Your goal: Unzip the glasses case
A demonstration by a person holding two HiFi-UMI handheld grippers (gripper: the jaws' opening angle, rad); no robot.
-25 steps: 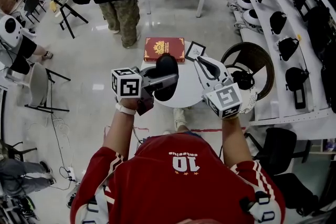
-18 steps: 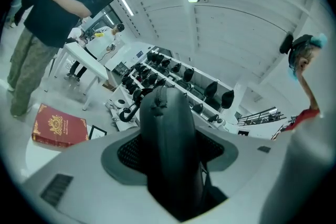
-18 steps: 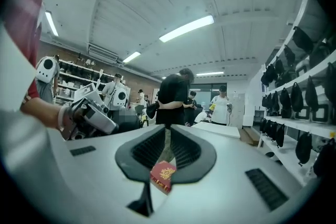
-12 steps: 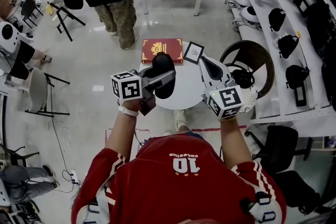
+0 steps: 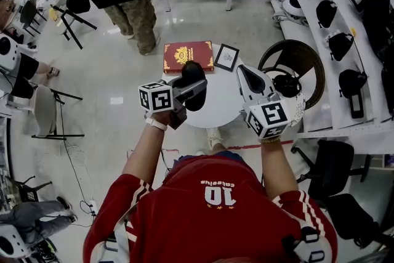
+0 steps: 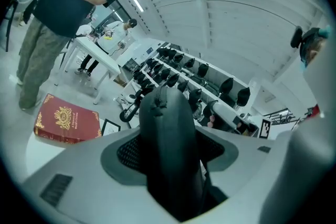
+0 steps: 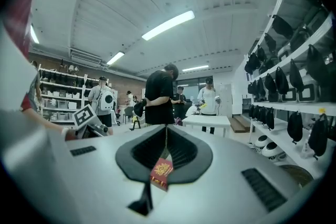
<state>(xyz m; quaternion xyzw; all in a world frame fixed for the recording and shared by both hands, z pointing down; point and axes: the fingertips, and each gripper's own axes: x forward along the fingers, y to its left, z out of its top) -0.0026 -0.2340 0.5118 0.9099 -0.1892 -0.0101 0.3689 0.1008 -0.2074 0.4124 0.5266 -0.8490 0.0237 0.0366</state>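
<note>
Shelves (image 5: 345, 21) line the room's right side; a round white table (image 5: 221, 106) carries a red book (image 5: 188, 56). My left gripper (image 5: 194, 88) is clamped on the black glasses case (image 6: 168, 144), held over the table's edge. My right gripper (image 5: 247, 79) has its jaws together, empty.

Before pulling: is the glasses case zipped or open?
Zipped, where visible: the zipper lies closed along the glasses case clamped in the left gripper.

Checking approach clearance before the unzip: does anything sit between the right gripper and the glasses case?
Nothing visible does. The left gripper clamps the glasses case over the round table; the right gripper, jaws together, hangs to its right, with only bare tabletop between them. The red book and picture frame lie farther back.
</note>
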